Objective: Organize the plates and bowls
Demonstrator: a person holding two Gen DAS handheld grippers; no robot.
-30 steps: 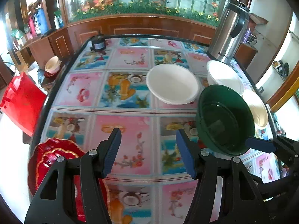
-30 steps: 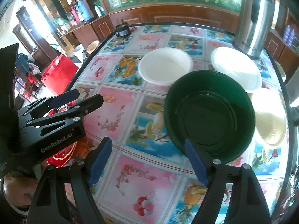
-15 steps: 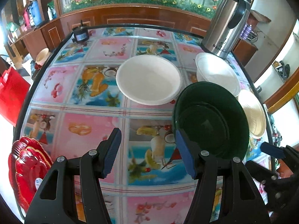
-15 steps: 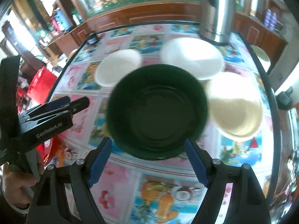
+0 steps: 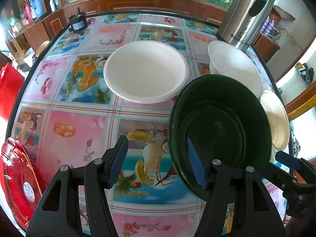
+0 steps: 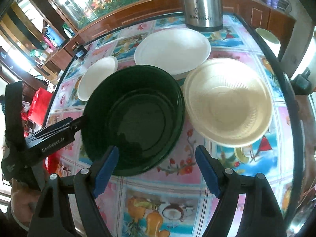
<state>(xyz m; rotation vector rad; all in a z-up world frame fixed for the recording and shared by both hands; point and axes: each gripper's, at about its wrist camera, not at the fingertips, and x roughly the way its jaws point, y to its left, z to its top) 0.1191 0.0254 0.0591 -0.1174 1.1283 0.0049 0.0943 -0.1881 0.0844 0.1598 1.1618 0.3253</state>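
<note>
A dark green bowl (image 5: 221, 130) (image 6: 134, 118) sits on the picture-tiled table (image 5: 79, 130). My left gripper (image 5: 158, 162) is open; its right finger reaches inside the bowl's near rim. My right gripper (image 6: 158, 169) is open, its left finger over the bowl's near rim. Two white bowls (image 5: 146, 71) (image 5: 235, 65) stand behind; they also show in the right wrist view (image 6: 96, 77) (image 6: 171, 49). A cream ribbed bowl (image 6: 227, 100) (image 5: 276, 118) stands right of the green one. Red plates (image 5: 17, 177) are stacked at the table's left edge.
A steel thermos (image 5: 243, 13) (image 6: 203, 2) stands at the back right. A small black motor (image 5: 78, 22) sits at the back left edge. Wooden cabinets run behind the table. A red chair (image 5: 7, 86) stands left of it.
The green bowl has come down to the table beside the cream bowl. My right gripper swung right; my left gripper moved forward toward the bowl, and its right finger now sits inside the rim.
</note>
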